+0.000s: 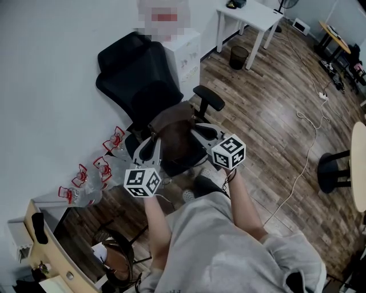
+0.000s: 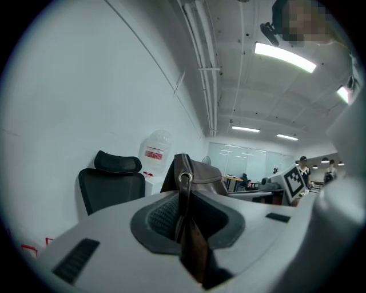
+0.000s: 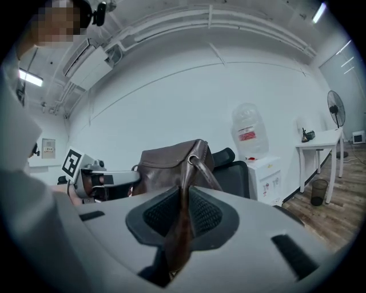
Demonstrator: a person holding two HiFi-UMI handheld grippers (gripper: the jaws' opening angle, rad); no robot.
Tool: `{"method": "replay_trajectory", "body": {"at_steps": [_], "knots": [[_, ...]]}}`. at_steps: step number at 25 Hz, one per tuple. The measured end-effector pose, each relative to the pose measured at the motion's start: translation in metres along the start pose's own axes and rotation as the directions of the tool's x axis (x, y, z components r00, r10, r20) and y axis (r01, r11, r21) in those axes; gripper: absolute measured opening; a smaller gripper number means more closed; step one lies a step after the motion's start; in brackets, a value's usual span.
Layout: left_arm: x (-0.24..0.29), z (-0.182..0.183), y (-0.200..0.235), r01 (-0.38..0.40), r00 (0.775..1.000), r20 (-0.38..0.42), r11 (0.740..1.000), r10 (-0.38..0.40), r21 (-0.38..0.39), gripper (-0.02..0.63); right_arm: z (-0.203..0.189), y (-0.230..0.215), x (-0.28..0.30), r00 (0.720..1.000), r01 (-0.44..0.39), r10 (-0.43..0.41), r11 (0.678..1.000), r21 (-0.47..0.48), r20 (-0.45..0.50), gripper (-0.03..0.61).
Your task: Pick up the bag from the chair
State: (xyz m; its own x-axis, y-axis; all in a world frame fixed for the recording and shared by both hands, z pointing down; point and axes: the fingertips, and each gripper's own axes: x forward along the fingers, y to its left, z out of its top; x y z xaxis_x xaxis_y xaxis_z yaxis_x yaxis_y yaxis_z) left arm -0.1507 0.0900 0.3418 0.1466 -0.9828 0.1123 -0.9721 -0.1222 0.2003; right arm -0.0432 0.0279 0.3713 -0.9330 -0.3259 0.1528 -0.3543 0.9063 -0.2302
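Bag (image 1: 174,137) over chair (image 1: 137,74), slung crosswise between left gripper (image 1: 150,150) and right gripper (image 1: 201,133); each pair of jaws nearly closed, pinching strap (image 2: 184,197).

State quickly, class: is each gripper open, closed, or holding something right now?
Left gripper: closed on a strap of the brown bag.
Right gripper: closed on the bag's other strap.

There is one black office chair (image 1: 137,74), one brown leather bag (image 1: 174,136), one white table (image 1: 247,15), one black waste bin (image 1: 238,56), one water dispenser (image 1: 186,54), and two grippers: the left gripper (image 1: 154,140) and the right gripper (image 1: 198,129).
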Motion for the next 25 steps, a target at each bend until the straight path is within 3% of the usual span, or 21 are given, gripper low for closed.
{"method": "replay_trajectory", "body": {"at_steps": [5, 25], "knots": [[0.005, -0.005, -0.005, 0.016, 1.0, -0.017, 1.0, -0.016, 0.016, 0.052, -0.007, -0.008, -0.001, 1.0, 0.026, -0.026, 0.999, 0.022, -0.016, 0.061], [0.004, -0.003, 0.001, 0.042, 0.999, -0.016, 0.999, -0.042, -0.01, 0.054, 0.003, -0.007, 0.006, 0.999, 0.034, -0.035, 0.997, -0.07, -0.01, 0.058]]}}
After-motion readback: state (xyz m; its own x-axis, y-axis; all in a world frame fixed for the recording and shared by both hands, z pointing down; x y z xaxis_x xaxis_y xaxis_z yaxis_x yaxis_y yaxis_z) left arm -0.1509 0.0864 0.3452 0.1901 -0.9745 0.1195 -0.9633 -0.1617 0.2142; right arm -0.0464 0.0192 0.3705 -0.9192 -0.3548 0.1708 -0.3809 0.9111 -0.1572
